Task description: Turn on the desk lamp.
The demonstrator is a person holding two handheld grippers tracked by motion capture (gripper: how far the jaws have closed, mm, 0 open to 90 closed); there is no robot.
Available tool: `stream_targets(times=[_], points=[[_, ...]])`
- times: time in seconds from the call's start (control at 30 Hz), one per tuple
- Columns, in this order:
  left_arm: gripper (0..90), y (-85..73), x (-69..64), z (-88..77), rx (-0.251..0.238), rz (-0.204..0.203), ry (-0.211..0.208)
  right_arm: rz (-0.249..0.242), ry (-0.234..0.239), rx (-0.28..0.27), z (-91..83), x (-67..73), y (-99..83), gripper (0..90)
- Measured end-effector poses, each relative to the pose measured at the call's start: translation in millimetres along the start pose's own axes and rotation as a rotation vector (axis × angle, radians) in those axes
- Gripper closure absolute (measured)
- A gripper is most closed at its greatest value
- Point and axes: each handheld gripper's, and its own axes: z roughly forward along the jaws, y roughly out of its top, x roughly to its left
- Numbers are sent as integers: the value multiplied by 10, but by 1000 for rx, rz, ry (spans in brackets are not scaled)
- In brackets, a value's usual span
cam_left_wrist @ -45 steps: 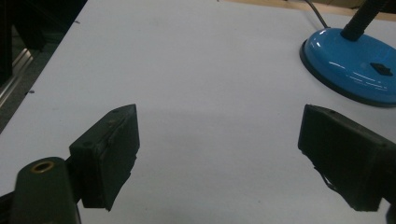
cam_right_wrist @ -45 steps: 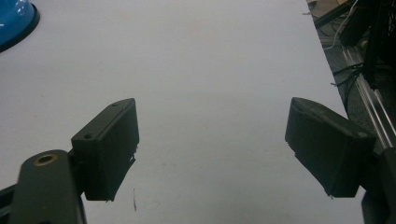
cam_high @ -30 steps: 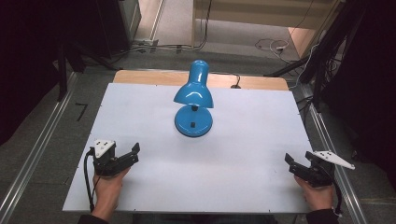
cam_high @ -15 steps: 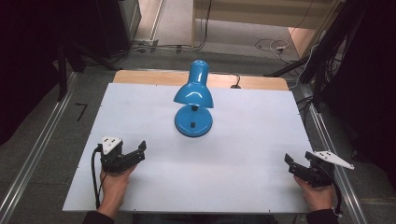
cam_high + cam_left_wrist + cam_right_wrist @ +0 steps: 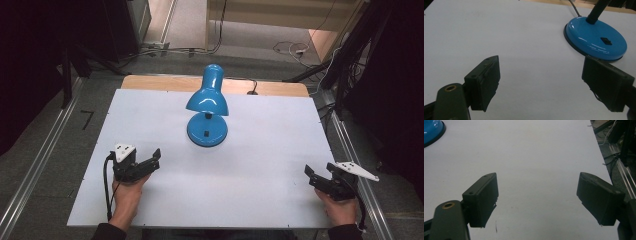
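Two grippers, both spread wide and empty. Left gripper point(image 5: 150, 161) low over the white table point(image 5: 270, 165), inward from its left edge, nearer the blue lamp point(image 5: 207, 131) than a second earlier. Lamp at table centre, shade perhaps clear of the base. Right gripper point(image 5: 314, 177) unmoved near the right edge.

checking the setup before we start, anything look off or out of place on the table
Nothing stands out. The blue desk lamp stands upright on its round base near the table's middle, cord trailing off the far edge. The left gripper and right gripper are open near the front corners, touching nothing.
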Motion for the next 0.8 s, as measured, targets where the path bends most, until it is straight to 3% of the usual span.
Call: stream_targets(times=[0.8], points=[[167,89,-251,207,16,38,-32,-2,1,27,36,5,-6,136]])
